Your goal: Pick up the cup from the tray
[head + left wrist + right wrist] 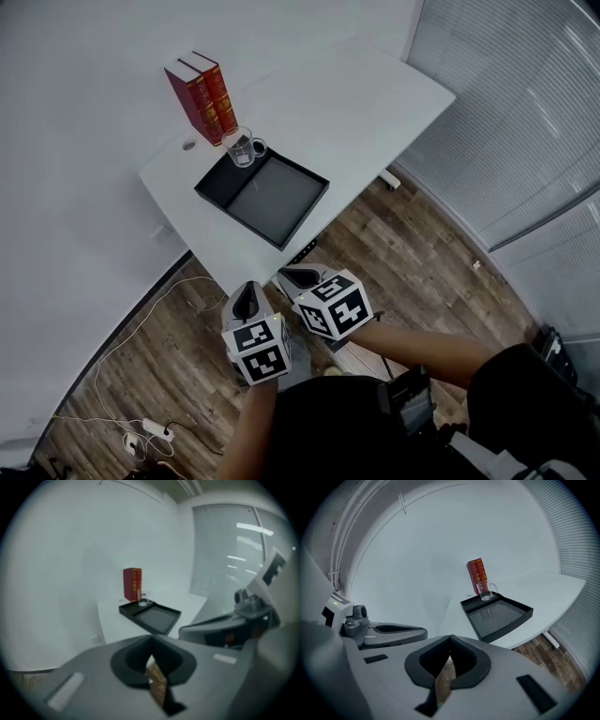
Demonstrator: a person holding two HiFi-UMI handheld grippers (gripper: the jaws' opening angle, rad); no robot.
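Observation:
A clear glass cup (242,148) with a handle stands in the far corner of a black tray (272,199) on the white table. Both grippers hang over the floor, short of the table's near corner and well away from the tray. My left gripper (248,292) is shut with nothing between its jaws. Beside it, my right gripper (298,275) is shut and empty too. In the left gripper view the cup (143,598) and tray (157,616) lie far beyond the closed tips (151,638). The right gripper view shows the cup (486,590) and tray (499,616) ahead, to the right of its tips (450,637).
Two red books (202,94) stand upright just behind the cup. The white table (375,103) sits against a white wall; a blind-covered glass wall (525,122) runs along the right. Cables and a power strip (145,431) lie on the wood floor at lower left.

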